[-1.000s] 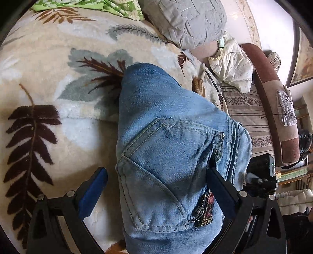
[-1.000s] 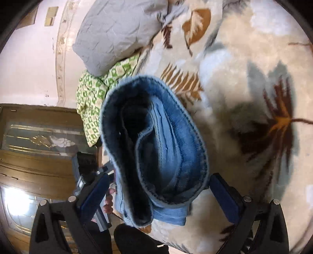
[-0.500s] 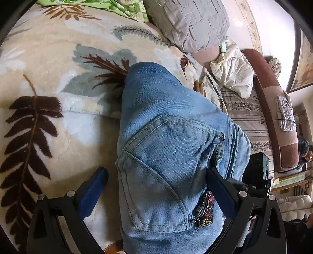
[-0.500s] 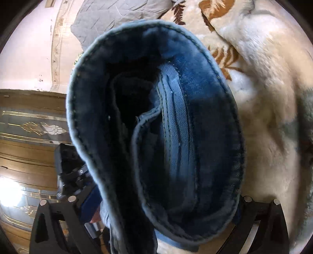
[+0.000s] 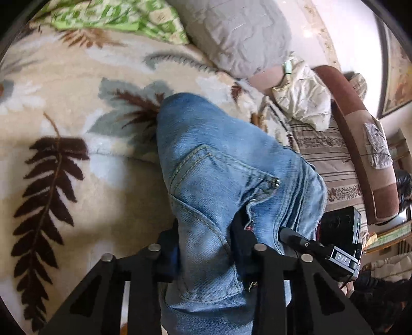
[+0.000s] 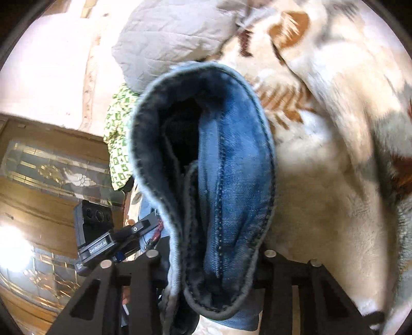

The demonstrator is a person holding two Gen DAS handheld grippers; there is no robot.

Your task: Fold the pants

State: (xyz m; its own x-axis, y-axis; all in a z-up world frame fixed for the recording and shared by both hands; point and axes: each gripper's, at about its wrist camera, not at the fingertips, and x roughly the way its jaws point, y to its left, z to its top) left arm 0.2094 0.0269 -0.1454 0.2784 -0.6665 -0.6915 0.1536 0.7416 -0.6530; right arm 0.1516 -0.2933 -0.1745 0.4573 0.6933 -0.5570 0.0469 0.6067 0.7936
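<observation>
The folded blue jeans lie in a thick bundle on a leaf-patterned blanket, back pocket facing up. My left gripper is closing on the near end of the bundle, and its pads press into the bunched denim. In the right wrist view the rolled end of the jeans fills the middle. My right gripper is closing on that end too, with the fabric squeezed between its jaws. Each gripper's body shows in the other's view, low at the side.
A grey pillow and a green patterned cloth lie at the blanket's far edge. A striped brown sofa with a white cloth on it stands to the right. A wooden glass-panelled cabinet is behind the left gripper.
Both pairs of jaws stood wide on either side of the jeans and have now closed in on the denim, bunching it. The right gripper came closer to the bundle's end.
</observation>
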